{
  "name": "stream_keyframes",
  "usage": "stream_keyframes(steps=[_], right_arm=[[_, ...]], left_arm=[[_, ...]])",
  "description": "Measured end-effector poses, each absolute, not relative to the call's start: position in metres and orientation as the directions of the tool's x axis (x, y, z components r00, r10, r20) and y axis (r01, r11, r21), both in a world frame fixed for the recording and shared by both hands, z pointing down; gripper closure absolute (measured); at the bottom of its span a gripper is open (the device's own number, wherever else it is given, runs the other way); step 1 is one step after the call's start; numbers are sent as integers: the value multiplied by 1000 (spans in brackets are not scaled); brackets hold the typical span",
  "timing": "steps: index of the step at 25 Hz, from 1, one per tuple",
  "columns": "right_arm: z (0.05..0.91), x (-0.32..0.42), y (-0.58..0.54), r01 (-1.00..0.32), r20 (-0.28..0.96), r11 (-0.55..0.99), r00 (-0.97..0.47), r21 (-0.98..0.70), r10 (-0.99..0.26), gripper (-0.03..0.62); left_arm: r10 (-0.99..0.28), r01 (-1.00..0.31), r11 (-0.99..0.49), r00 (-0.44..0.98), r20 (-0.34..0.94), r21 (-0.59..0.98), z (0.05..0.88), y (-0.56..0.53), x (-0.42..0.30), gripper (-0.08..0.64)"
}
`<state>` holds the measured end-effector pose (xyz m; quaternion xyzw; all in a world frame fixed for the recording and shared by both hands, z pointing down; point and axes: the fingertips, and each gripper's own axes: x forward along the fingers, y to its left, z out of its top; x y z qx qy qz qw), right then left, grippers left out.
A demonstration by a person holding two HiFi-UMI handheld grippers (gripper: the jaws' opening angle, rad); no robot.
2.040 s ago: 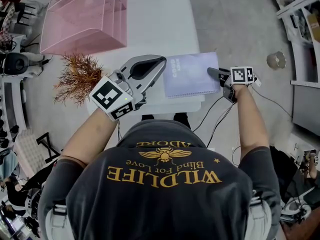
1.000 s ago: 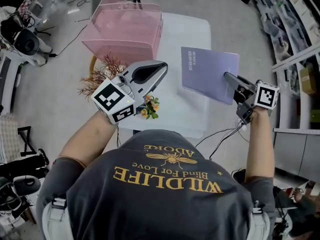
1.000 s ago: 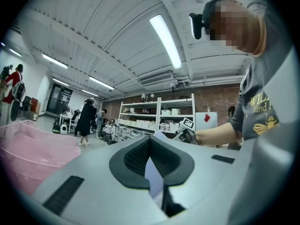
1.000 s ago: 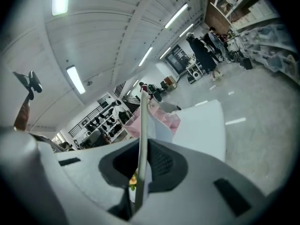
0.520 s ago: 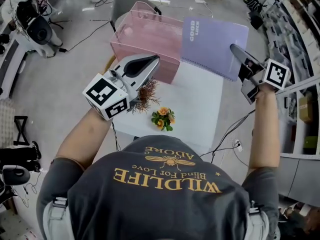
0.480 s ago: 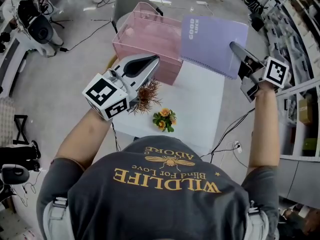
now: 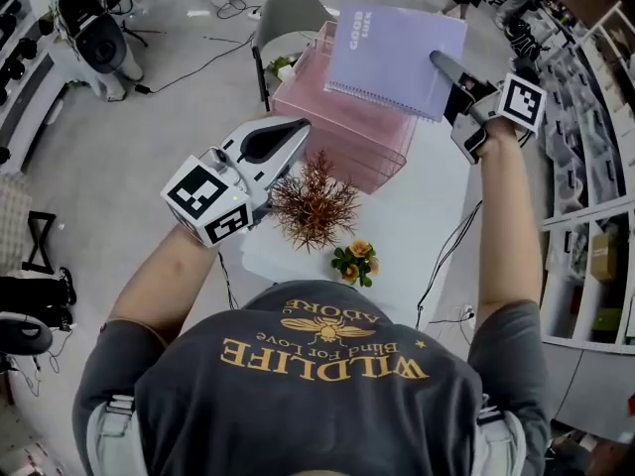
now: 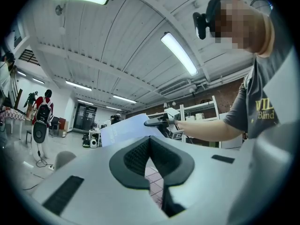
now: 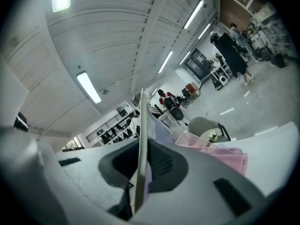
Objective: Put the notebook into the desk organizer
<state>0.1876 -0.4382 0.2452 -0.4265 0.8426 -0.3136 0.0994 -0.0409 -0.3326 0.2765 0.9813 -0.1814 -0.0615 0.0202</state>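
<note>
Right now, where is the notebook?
The notebook is at the upper right of the head view, held in the air by the right gripper at its right edge, over the pink desk organizer, not yet inside.

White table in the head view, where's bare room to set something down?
The white table is bare on its right side, between the pink organizer at the back, the orange flowers on the left and the near edge. The near left is crowded: dried plant and flowers close together, left gripper beside them.
</note>
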Motion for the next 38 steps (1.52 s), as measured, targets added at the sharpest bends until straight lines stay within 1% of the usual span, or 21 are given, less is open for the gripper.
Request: stream_keyframes(steps=[4, 6, 8, 11, 14, 18, 21, 23, 28, 32, 35, 38], right_arm=[[269, 194, -449, -537, 26, 408, -627, -738, -778, 561], [305, 197, -463, -502, 40, 350, -614, -791, -788, 561], [353, 203, -472, -498, 110, 249, -585, -831, -803, 561], [411, 218, -472, -553, 264, 90, -528, -828, -807, 561], [439, 225, -471, -660, 419, -12, -463, -751, -781, 560], [453, 226, -475, -822, 578, -55, -349, -566, -738, 555], [460, 227, -477, -914, 666, -65, -242, -401, -705, 530], [462, 227, -477, -951, 701, -64, -176, -302, -691, 520], [463, 231, -475, -993, 742, -75, -14, -86, -670, 478], [461, 243, -472, -991, 757, -82, 131, 102, -640, 356], [453, 243, -469, -991, 729, -80, 131, 104, -672, 321], [434, 238, -463, -997, 665, -72, 80, 39, -743, 319]], left_arm=[[-380, -374, -925, 919, -105, 70, 276, -331, -49, 560], [-388, -382, -921, 916, -100, 77, 281, -339, -62, 560], [-394, -387, -918, 914, -95, 85, 287, -346, -75, 560], [-398, -390, -916, 913, -90, 97, 293, -353, -89, 560], [-401, -391, -914, 912, -91, 108, 295, -360, -100, 560], [-398, -385, -914, 913, -92, 129, 297, -366, -106, 560], [-390, -376, -916, 917, -91, 137, 300, -370, -108, 560], [-385, -370, -918, 919, -90, 144, 301, -372, -109, 560], [-366, -352, -925, 926, -87, 144, 305, -372, -109, 560], [-350, -335, -930, 933, -88, 149, 305, -369, -108, 560], [-338, -323, -935, 937, -89, 145, 305, -367, -107, 560], [-330, -317, -938, 940, -87, 141, 304, -366, -106, 560]])
